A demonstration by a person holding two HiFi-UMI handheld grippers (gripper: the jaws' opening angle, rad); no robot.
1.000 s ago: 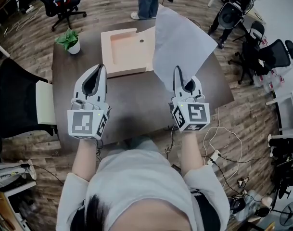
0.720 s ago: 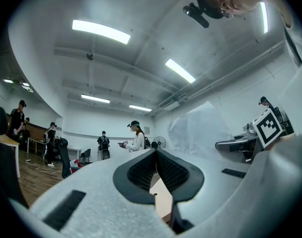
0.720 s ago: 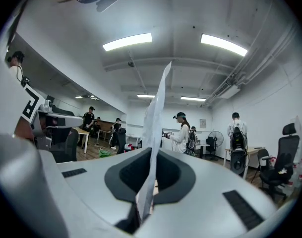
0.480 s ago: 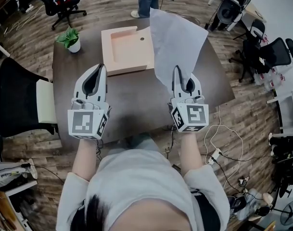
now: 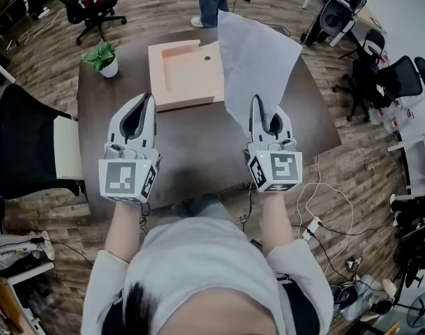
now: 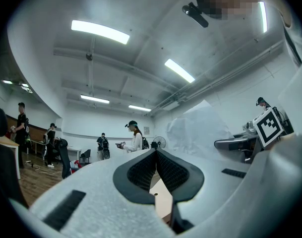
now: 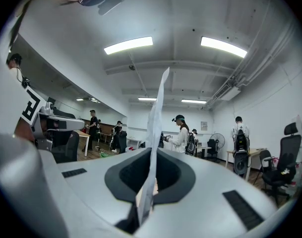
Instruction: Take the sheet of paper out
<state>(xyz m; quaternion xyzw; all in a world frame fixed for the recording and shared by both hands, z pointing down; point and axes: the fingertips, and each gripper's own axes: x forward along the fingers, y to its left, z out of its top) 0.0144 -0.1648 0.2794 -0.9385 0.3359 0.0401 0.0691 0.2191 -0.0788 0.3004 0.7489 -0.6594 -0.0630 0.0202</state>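
A white sheet of paper (image 5: 257, 61) stands upright above the dark table (image 5: 198, 145), clear of the pale wooden box (image 5: 156, 75). My right gripper (image 5: 257, 102) is shut on the sheet's lower corner. In the right gripper view the sheet (image 7: 158, 98) rises edge-on from between the closed jaws of the right gripper (image 7: 152, 151). My left gripper (image 5: 148, 98) hovers over the table to the left, shut with nothing in it. In the left gripper view the left gripper (image 6: 155, 151) has its jaws meeting, and the sheet (image 6: 200, 128) shows to the right.
A small potted plant (image 5: 102, 58) stands at the table's far left corner. A black chair (image 5: 24, 145) sits left of the table, more office chairs (image 5: 400, 79) to the right. A person's legs (image 5: 213, 2) stand beyond the far edge. Cables (image 5: 317, 208) lie on the floor.
The held sheet has swung slightly to the left and its far edge has drawn in. Both grippers stay about where they were.
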